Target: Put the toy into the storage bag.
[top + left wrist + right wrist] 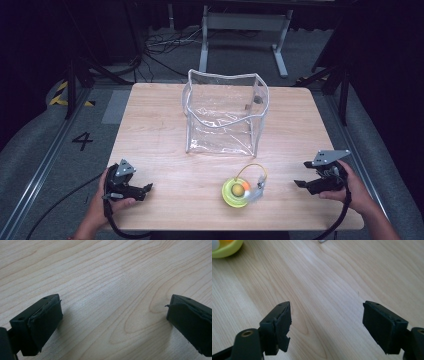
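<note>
**Both grippers at rest beside an untouched toy and an empty clear bag**

High view: a wooden table (150,130) carries a transparent plastic bag (225,112) with a white-trimmed rim, standing upright with its mouth open near the far middle. Nearer the person, just in front of the bag and well apart from both tools, lies a small yellow-green toy (239,192) with a rounded body, an orange spot, a pale attachment at its right and a thin yellow loop arching above it; its exact nature is hard to make out at this size, possibly a key-ring item. The left gripper (146,189) sits low at the near left corner, held in the person's left hand (107,192); the right gripper (300,184) sits at the near right, held in the right hand (350,187). Both point inward toward the toy.

Left gripper view: the jaws stand wide apart over bare wood, with nothing between them.

Right gripper view: the jaws are likewise spread and empty; the toy's green edge (225,248) appears at the upper left corner, well ahead of the jaws.

Progress, as judged: the bag holds nothing visible and the toy is ungrasped, so the work appears to be at its very start. Reaching, grasping, and presumably placing the toy in the bag all remain.
</note>
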Available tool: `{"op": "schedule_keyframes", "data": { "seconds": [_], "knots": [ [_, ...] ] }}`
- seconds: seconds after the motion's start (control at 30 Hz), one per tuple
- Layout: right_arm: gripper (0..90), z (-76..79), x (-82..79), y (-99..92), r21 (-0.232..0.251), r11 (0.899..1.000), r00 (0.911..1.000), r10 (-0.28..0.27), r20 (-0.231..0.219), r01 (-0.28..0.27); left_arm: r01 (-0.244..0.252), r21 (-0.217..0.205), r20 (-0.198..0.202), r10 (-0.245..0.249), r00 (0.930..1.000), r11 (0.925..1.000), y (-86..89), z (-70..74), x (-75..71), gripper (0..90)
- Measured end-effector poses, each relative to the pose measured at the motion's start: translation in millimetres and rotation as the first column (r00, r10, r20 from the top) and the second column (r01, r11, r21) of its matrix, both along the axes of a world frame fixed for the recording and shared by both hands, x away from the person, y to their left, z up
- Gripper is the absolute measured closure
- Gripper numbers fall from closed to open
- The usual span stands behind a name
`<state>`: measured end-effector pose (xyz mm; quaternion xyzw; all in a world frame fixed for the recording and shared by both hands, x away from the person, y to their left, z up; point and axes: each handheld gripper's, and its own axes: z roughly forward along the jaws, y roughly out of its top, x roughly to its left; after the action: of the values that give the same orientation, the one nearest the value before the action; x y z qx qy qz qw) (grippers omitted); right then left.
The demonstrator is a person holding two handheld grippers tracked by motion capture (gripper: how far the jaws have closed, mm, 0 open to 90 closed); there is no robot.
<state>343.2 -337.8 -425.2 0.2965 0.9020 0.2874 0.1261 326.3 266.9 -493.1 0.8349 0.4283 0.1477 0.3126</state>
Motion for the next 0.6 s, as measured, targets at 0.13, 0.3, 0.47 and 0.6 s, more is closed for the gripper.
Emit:
{"op": "schedule_keyframes", "data": {
  "seconds": [0.13, 0.3, 0.47, 0.6],
  "knots": [
    [25.0, 9.5, 3.1, 16.1, -0.022, 0.999, 0.9992, 0.039, -0.001, -0.039, 0.0, -0.001, 0.0, 0.0, 1.0, 1.0, 0.0, -0.1, -0.1, 0.5],
    [25.7, 19.3, 2.5, 33.3, -0.036, 0.995, 0.9953, 0.097, -0.004, -0.097, -0.001, 0.001, 0.007, 0.001, 1.0, 1.0, 0.1, -0.3, 0.1, 0.6],
    [26.0, 33.2, 1.0, 48.5, -0.059, 0.989, 0.9907, 0.133, 0.025, -0.132, -0.001, 0.001, 0.007, 0.001, 1.0, 1.0, 0.1, -0.3, 0.1, 0.5],
    [26.8, 40.0, 2.5, 58.2, -0.073, 0.985, 0.986, 0.162, 0.041, -0.159, -0.001, 0.0, 0.007, 0.001, 1.0, 1.0, 0.1, -0.3, 0.1, 0.5]
  ]
}}
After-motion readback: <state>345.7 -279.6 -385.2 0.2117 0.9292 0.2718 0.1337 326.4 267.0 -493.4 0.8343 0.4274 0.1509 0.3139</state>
